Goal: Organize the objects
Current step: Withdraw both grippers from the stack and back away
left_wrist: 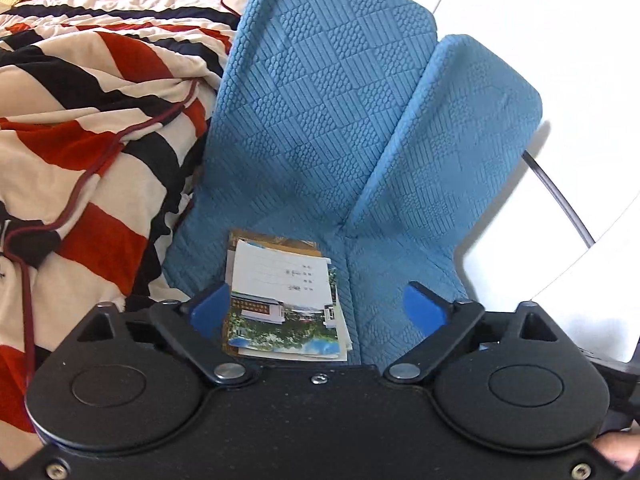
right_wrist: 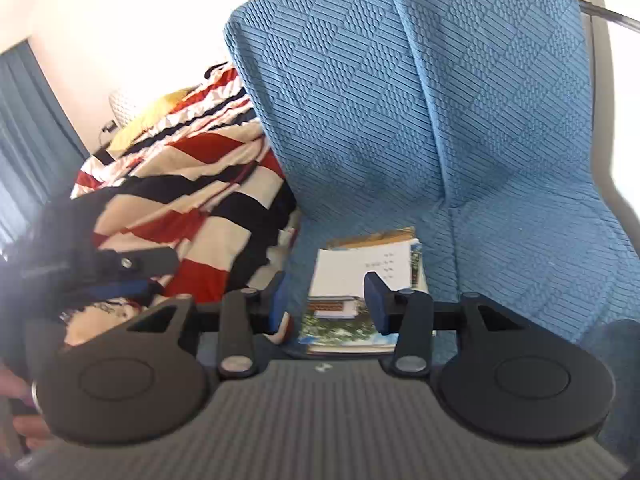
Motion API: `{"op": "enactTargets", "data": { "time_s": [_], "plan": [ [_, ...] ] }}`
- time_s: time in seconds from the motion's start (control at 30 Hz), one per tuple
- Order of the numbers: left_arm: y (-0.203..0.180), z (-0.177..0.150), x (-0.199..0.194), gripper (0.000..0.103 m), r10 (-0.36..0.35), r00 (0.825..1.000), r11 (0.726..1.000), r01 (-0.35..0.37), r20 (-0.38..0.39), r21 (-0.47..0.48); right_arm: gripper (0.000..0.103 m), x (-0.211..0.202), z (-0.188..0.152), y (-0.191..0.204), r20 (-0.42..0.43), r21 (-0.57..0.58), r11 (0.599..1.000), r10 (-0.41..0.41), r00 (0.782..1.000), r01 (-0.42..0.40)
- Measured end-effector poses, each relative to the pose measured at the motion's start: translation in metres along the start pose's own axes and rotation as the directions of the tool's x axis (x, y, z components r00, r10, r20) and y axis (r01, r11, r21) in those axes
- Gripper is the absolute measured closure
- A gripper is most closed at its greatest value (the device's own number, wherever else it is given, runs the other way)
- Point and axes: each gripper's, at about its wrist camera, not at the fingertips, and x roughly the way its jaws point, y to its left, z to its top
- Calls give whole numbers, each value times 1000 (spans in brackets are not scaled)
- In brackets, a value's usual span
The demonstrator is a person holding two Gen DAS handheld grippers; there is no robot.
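Note:
A stack of booklets and papers (left_wrist: pixel 280 300) lies flat on the blue quilted sofa seat (left_wrist: pixel 372 272); its top sheet is white above a landscape photo. My left gripper (left_wrist: pixel 318 308) hovers over the stack with its blue pads (left_wrist: pixel 210 310) spread wide and nothing between them. In the right wrist view the same stack (right_wrist: pixel 344 272) lies just beyond my right gripper (right_wrist: pixel 327 304). Its jaws stand partly apart and empty, with the pads (right_wrist: pixel 376 304) clear of the paper. The left gripper (right_wrist: pixel 132 276) shows blurred at the left of that view.
A red, black and cream striped blanket (left_wrist: pixel 100 140) is heaped on the sofa left of the stack (right_wrist: pixel 192 200). Two blue back cushions (left_wrist: pixel 328 100) rise behind the seat. A thin black cable (left_wrist: pixel 560 196) runs along the white wall at right. Blue curtains (right_wrist: pixel 24 140) hang far left.

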Motion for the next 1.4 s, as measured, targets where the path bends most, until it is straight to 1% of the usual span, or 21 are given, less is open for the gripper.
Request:
{"op": "enactTargets", "data": {
  "time_s": [0.2,0.3,0.33,0.4,0.5,0.63,0.7,0.77,0.8,0.83,0.9,0.97,1.3,1.4],
  "plan": [
    [0,-19,9,2,8,1000,1000,-8,16,18,58,7,-18,-10,-1,13,1000,-16,1000,16],
    [9,-27,18,1,6,999,1000,-6,31,-10,48,17,-27,-15,9,-22,1000,-20,1000,21],
    [13,-29,21,1,1,1000,1000,0,29,-25,47,22,-29,-18,10,-27,999,-33,999,33],
    [22,-32,28,1,-1,999,998,3,35,-55,47,31,-30,-22,1,-27,999,-28,1000,28],
    [26,-37,37,1,34,999,998,-32,34,-52,47,41,-32,-26,-10,-14,1000,-21,1000,21],
    [27,-40,48,1,47,998,998,-46,40,-36,47,55,-35,-27,-18,-25,999,-31,999,30],
    [25,-40,52,1,66,997,998,-65,46,-27,45,60,-34,-30,-35,-24,999,-34,999,33],
    [23,-40,54,1,73,996,997,-72,57,-19,28,63,-29,-34,-38,-11,999,-39,999,39],
    [23,-39,55,1,72,996,997,-71,59,-18,12,63,-27,-36,-35,-1,999,-35,999,35],
    [22,-38,56,1,73,995,997,-72,61,-20,7,63,-26,-38,-30,7,999,-35,999,35],
    [23,-38,58,1,69,996,997,-67,65,-31,1,64,-24,-39,-31,2,999,-47,998,47],
    [22,-37,60,1,64,996,998,-62,65,-30,0,64,-23,-40,-33,-10,998,-61,998,61],
    [25,-39,67,1,76,996,996,-74,51,-41,0,67,-27,-44,-56,9,997,-76,996,76],
    [27,-40,69,1,73,996,997,-71,48,-39,0,68,-28,-43,-57,-6,997,-78,995,78]
  ]
}}
